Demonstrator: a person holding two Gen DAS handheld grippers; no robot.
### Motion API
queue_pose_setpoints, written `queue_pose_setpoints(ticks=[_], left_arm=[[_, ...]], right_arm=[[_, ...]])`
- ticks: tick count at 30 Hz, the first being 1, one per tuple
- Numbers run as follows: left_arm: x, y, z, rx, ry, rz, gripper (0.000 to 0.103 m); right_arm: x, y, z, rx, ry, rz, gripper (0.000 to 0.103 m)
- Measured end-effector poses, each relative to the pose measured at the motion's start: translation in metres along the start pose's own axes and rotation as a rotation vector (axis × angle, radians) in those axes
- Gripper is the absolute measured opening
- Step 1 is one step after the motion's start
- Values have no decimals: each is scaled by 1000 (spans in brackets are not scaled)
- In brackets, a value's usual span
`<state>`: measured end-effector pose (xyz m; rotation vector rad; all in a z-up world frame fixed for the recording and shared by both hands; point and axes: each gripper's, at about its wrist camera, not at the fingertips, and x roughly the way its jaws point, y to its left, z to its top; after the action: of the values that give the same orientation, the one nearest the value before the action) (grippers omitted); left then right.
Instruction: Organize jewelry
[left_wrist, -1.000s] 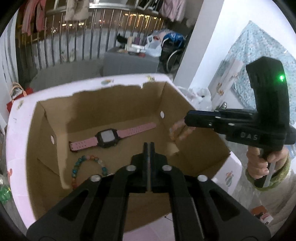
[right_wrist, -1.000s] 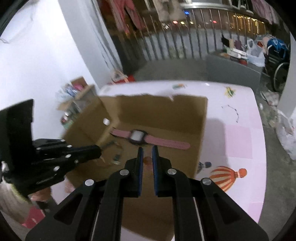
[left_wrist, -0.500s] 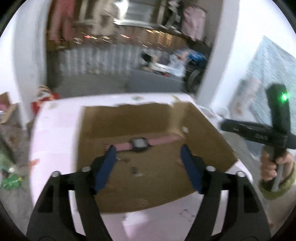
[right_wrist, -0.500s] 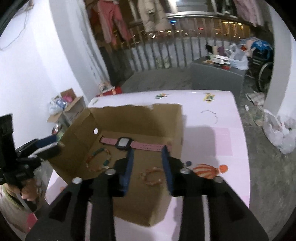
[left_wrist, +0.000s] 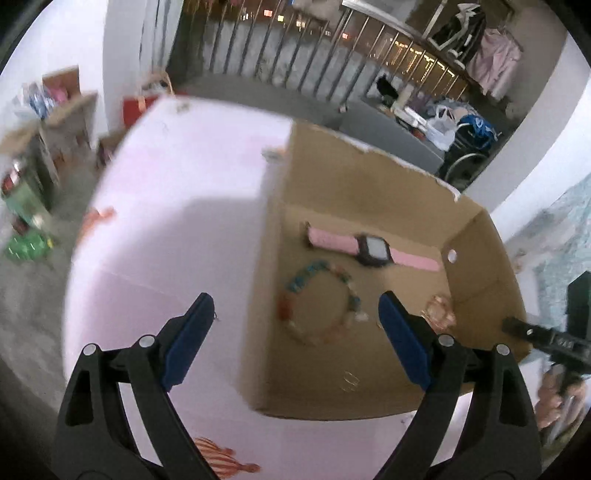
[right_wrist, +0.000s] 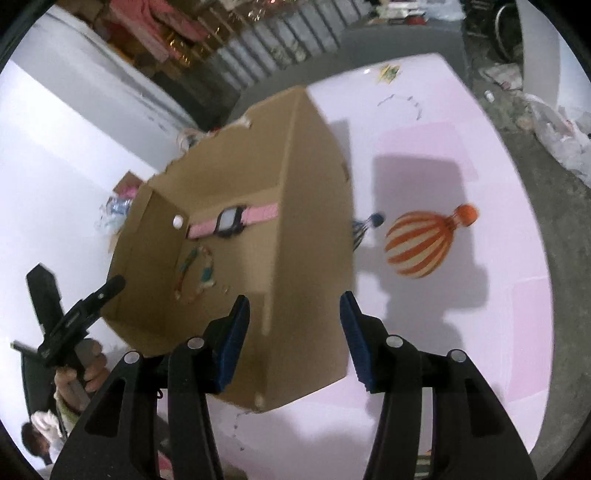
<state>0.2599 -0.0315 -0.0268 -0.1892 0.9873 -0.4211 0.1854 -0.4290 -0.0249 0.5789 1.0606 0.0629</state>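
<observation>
- Left gripper (left_wrist: 295, 317): jaws wide and opening further, nothing between the pads. They hang above the box's left wall, one blue pad over the pink table (left_wrist: 177, 229), the other over the box floor.
- Right gripper (right_wrist: 293, 325): jaws about half apart and opening, empty. They hang over the box's right wall, not touching it.
- Box (left_wrist: 275, 258): open cardboard, standing on the table. The jewelry lies inside on its floor.
- Near the front of the floor lies a small clear ring-like piece (left_wrist: 350, 380), too blurred to name.
- Bead bracelet (left_wrist: 317, 302): loose loop at mid-floor, lying flat.
- Small pinkish bracelet (left_wrist: 439, 314): close to the right wall, blurred.
- Watch (left_wrist: 373, 249): pink strap, dark face, laid straight along the back wall.
- A thin chain (right_wrist: 400, 101) lies on the table beyond the box, well apart from it. My judgement: this is the next piece to collect.
- To do it well: lift clear of the walls first, come down on the chain with pads nearly vertical, pinch at the middle, and set it in a bare patch.
</observation>
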Motion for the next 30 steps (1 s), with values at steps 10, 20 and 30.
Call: queue_pose_setpoints(ticks=[10, 20, 30], left_arm=[[6, -16, -8, 6, 15, -26, 87], [-23, -4, -34, 15, -11, -50, 87], [-34, 7, -49, 52, -15, -76, 87]], right_arm=[[10, 26, -6, -67, 42, -109, 53], [-1, 35, -25, -85, 44, -132, 53], [0, 36, -43, -104, 31, -127, 53]])
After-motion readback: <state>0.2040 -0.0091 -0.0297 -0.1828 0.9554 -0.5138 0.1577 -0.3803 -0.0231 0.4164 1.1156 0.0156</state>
